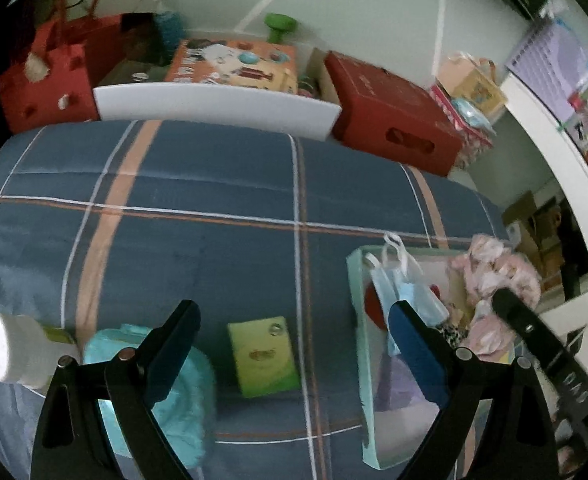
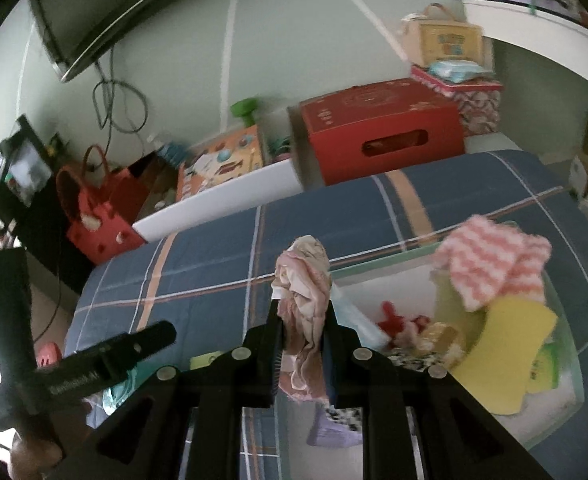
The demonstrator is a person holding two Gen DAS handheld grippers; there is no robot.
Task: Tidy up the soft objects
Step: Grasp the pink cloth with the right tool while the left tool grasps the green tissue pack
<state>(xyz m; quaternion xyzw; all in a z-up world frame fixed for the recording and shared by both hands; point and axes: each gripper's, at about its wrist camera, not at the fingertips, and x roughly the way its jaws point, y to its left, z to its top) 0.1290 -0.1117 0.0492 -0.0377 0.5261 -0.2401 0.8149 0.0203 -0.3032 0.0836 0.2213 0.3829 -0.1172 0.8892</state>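
I have a crumpled pink and cream cloth (image 2: 304,300) clamped between the fingers of my right gripper (image 2: 302,354); it is thin, wrinkled fabric, bunched into a knot above the fingertips and hanging in a limp tail below them, held up over the edge of the shallow mint-green box (image 2: 378,270) that sits on the bed. In that box I see a fluffy pink-and-white striped knit piece (image 2: 490,262) draped over the far corner, a flat yellow sponge-like sheet (image 2: 506,344) with rounded corners, something red (image 2: 390,314) and a pale blue face mask (image 1: 408,286) with white ear loops leaning on the near wall. My left gripper (image 1: 294,350) stands wide apart and grips nothing, its blue-padded fingers hovering over the bedspread (image 1: 213,200), a smooth blue quilt with white and orange plaid lines. Below it lie a small green carton (image 1: 263,356) with a label too blurred to read, a turquoise fuzzy cloth (image 1: 181,392) partly under the left finger, and a white round-capped bottle (image 1: 11,346) at the edge. Beyond the bed are a red cardboard box (image 2: 382,128) with a slot handle and a red tote bag (image 1: 49,68). The lettering on the gripper handle is not legible.
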